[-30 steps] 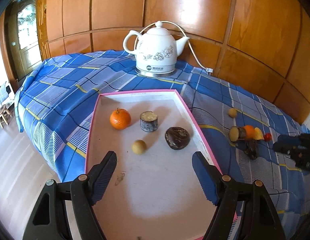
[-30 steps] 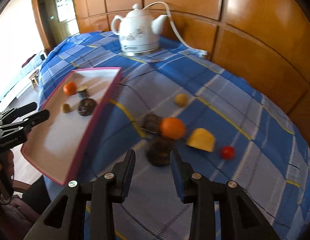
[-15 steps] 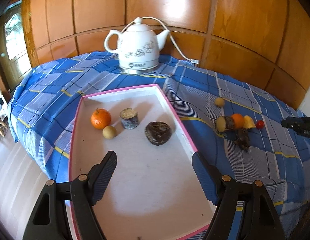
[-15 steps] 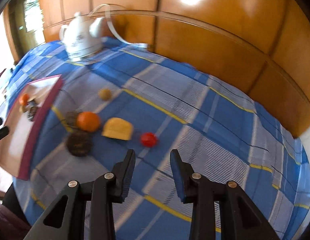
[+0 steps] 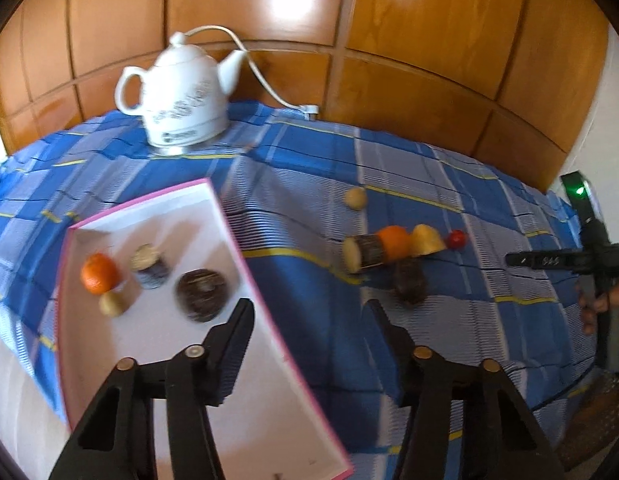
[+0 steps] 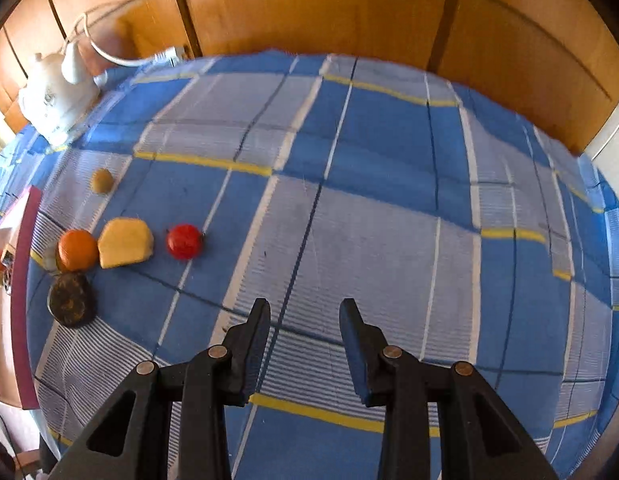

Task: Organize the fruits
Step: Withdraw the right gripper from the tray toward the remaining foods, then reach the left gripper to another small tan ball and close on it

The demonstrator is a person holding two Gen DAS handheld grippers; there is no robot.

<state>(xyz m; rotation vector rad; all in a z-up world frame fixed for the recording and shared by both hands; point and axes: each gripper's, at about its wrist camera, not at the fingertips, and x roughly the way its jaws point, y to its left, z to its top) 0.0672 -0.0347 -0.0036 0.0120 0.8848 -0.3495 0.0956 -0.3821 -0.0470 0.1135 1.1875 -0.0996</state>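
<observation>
A pink-rimmed white tray (image 5: 229, 224) lies at the left and holds an orange (image 5: 99, 273), a small tan fruit (image 5: 112, 303), a cut stub (image 5: 149, 267) and a dark round fruit (image 5: 202, 294). On the blue cloth lie a tan fruit (image 5: 355, 198), a cut stub (image 5: 363, 253), an orange (image 6: 76, 250), a yellow piece (image 6: 125, 243), a red tomato (image 6: 184, 241) and a dark fruit (image 6: 71, 299). My left gripper (image 5: 311, 312) is open and empty over the tray's right edge. My right gripper (image 6: 305, 312) is open and empty, right of the loose fruits; it also shows in the left wrist view (image 5: 565, 258).
A white ceramic kettle (image 5: 177, 96) with a cord stands at the back of the table against wood panelling. The blue checked cloth (image 6: 389, 200) covers the table, which drops off at the front and sides.
Both grippers have swung to the right. The left one has moved from over the tray's middle to its right edge. The right one has moved past the loose fruits. Both stay open.
</observation>
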